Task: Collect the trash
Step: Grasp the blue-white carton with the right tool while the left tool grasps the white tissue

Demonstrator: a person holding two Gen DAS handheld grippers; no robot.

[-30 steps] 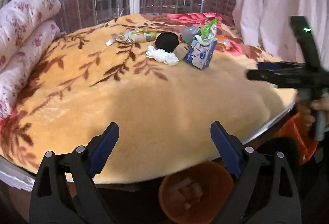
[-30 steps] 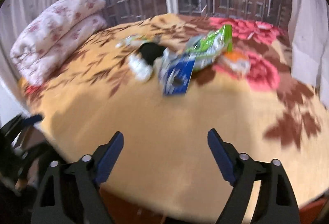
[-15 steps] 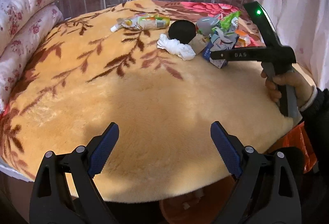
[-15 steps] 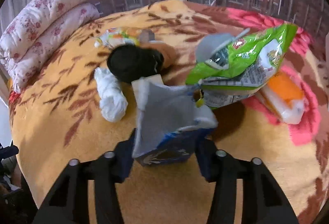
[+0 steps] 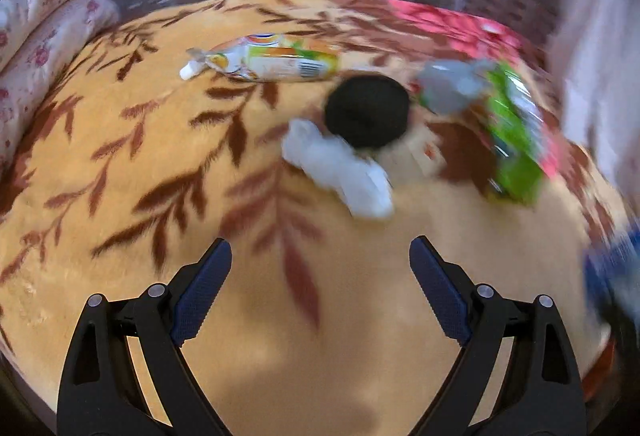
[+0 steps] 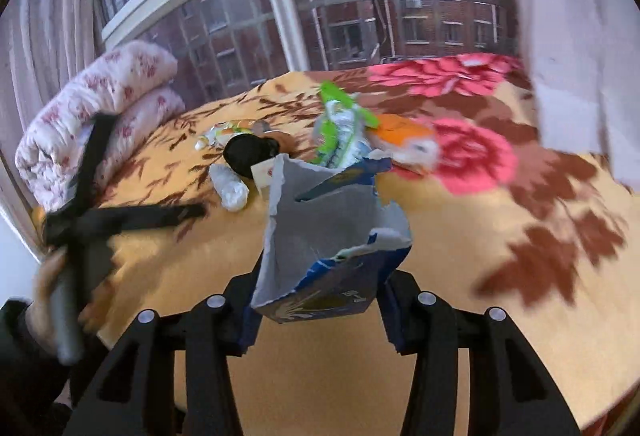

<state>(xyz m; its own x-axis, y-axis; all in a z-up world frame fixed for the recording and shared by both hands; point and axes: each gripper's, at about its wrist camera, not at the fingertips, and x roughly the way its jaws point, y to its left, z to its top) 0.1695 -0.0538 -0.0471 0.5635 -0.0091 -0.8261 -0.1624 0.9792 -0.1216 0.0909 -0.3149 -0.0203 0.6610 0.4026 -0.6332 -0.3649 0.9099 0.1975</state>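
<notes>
My right gripper is shut on a torn blue and grey carton and holds it lifted above the yellow blanket. My left gripper is open and empty, low over the blanket, short of a white crumpled wad. Behind the wad lie a black round object, a green snack bag, a grey wrapper and an orange-green packet. The left gripper also shows at the left of the right wrist view. An orange packet lies by the green bag.
A rolled floral quilt lies along the blanket's left side. A window with bars stands behind the bed. A pale curtain hangs at the right. The blanket's edge drops off at the lower right.
My right gripper closed on the blue carton and lifted it back off the pile. My left gripper moved forward over the blanket toward the white wad.
</notes>
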